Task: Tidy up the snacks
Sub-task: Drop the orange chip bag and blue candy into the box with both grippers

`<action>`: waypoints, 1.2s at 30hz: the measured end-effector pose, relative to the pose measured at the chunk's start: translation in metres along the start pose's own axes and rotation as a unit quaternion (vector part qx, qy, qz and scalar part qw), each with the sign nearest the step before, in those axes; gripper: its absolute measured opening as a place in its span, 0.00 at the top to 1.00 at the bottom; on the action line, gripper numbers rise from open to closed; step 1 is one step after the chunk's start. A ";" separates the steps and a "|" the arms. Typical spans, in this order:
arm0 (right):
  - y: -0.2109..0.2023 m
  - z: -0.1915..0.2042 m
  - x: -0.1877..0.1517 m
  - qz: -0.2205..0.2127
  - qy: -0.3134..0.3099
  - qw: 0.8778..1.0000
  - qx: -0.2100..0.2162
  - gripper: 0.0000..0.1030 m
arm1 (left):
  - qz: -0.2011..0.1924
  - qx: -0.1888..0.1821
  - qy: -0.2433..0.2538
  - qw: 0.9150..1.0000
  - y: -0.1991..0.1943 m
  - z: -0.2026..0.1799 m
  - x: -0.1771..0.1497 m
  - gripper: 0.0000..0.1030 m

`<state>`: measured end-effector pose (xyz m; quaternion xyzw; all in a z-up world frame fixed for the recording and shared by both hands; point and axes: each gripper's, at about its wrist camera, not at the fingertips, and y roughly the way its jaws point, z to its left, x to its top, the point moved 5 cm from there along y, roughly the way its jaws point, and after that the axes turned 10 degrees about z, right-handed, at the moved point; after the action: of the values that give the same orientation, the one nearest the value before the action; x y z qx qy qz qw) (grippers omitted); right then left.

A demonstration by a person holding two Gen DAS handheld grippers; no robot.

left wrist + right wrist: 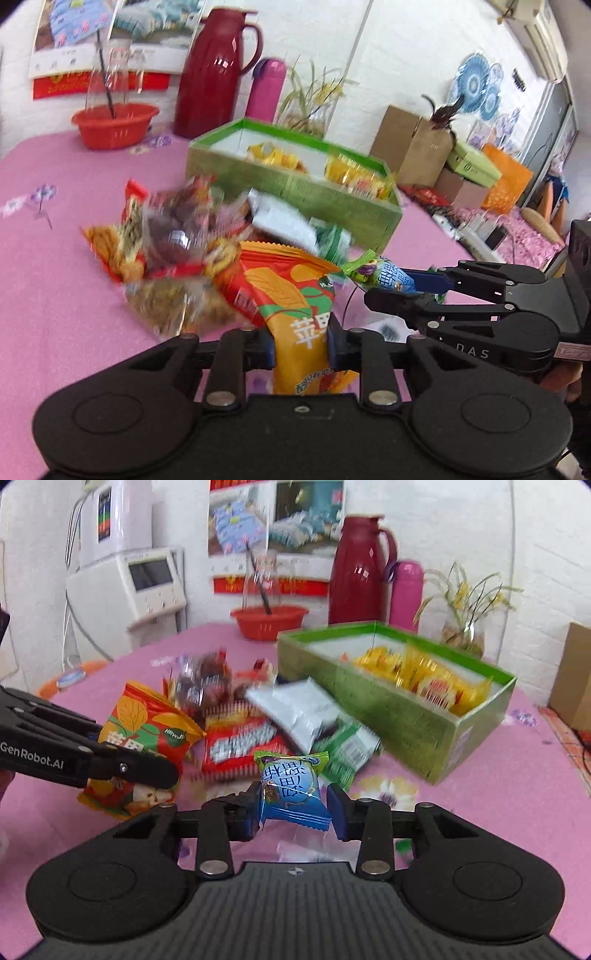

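Observation:
My left gripper (300, 347) is shut on an orange and red snack bag (291, 295) and holds it above the pink tablecloth; the bag also shows in the right wrist view (147, 731). My right gripper (293, 808) has a small blue and green snack packet (291, 790) between its fingers, touching the left finger with a gap at the right one. From the left wrist view the right gripper (402, 286) looks closed on that packet (376, 273). A pile of snack packets (258, 716) lies beside a green box (406, 716) holding yellow packets (424, 675).
A red basket (269, 622), a dark red jug (356, 572), a pink flask (406, 590) and a glass vase with plants (465, 627) stand at the back of the table. Cardboard boxes (410, 144) stand off the table's right side.

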<state>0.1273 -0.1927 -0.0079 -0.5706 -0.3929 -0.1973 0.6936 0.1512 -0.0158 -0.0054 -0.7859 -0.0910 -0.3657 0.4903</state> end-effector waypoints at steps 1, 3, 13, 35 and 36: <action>-0.004 -0.003 0.006 -0.011 0.003 1.000 -0.001 0.37 | -0.008 -0.002 0.004 1.000 -0.004 -0.003 0.007 1.00; -0.010 -0.009 0.020 -0.031 0.006 0.999 -0.008 0.37 | -0.028 -0.001 0.012 1.000 -0.010 -0.007 0.024 1.00; 0.023 -0.037 0.080 -0.068 0.025 0.996 -0.047 0.37 | -0.102 0.024 -0.003 0.994 0.018 -0.004 0.136 1.00; 0.127 -0.075 0.081 0.072 0.096 0.992 -0.032 0.44 | 0.010 0.106 0.033 0.994 0.158 0.035 0.158 0.43; 0.123 -0.072 0.078 0.073 0.096 0.992 -0.029 0.44 | 0.010 0.107 0.035 0.994 0.155 0.034 0.154 0.43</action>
<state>0.2871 -0.2136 -0.0292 -0.5965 -0.2760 -0.2111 0.7235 0.3552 -0.0986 -0.0205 -0.7166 -0.1049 -0.3762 0.5780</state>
